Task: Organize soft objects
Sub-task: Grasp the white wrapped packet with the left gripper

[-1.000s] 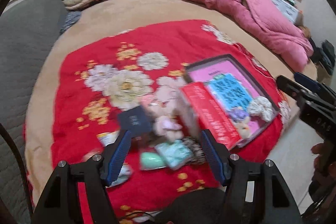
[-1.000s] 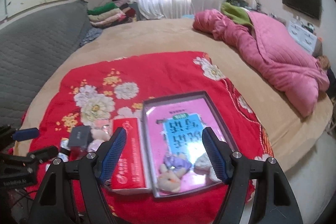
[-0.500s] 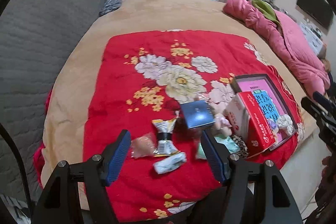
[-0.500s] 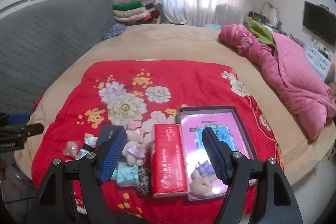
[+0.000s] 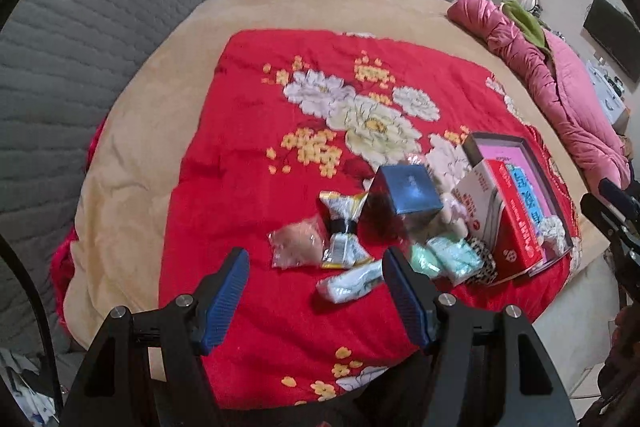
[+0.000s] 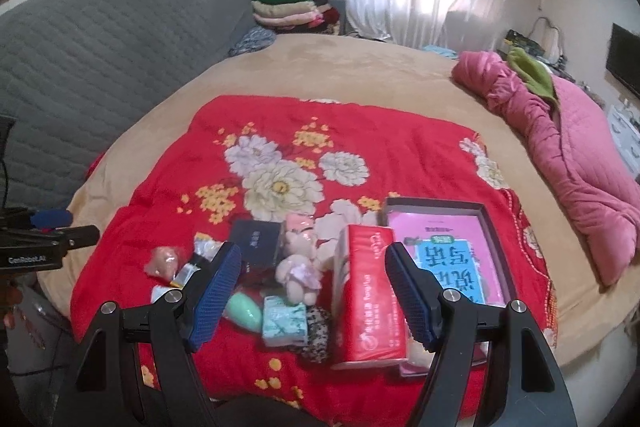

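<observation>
Left tongs (image 5: pixel 316 281) apart, nothing between them, hanging over the near edge of the red blanket (image 5: pixel 248 131). Right tongs (image 6: pixel 314 285) also apart and unloaded, above the red tissue pack (image 6: pixel 366 291).

Soft things sit clustered near the front edge: plush toy (image 6: pixel 298 273), teal packet (image 6: pixel 284 321), pink pouch (image 5: pixel 296 247). The tray (image 6: pixel 496 227) lies just right of the tissue pack.

Likely step: choosing a first pick. Best to come straight down on the outermost piece and pinch its middle. The blue box (image 5: pixel 408 189) crowds the plush. Open room is at the blanket's far half; the bed edge is close at front.
</observation>
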